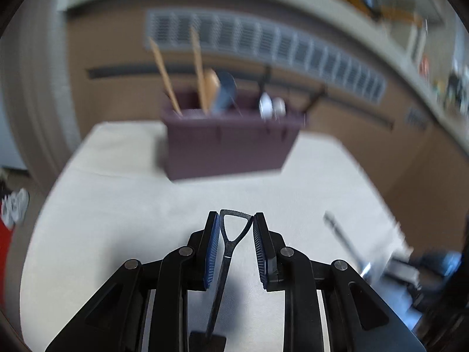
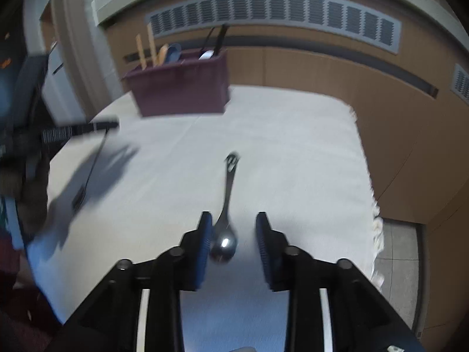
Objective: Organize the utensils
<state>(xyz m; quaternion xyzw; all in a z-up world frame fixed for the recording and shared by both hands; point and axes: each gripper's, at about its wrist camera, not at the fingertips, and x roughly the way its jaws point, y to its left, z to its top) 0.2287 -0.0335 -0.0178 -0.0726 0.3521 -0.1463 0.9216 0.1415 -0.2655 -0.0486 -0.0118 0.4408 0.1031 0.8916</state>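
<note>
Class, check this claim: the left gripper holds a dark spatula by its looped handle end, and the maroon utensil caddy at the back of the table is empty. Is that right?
Not quite. The maroon utensil caddy is not empty: the left wrist view shows wooden sticks and other utensils standing in it. The rest holds: the left gripper does hold the dark spatula by its looped handle end.
</note>
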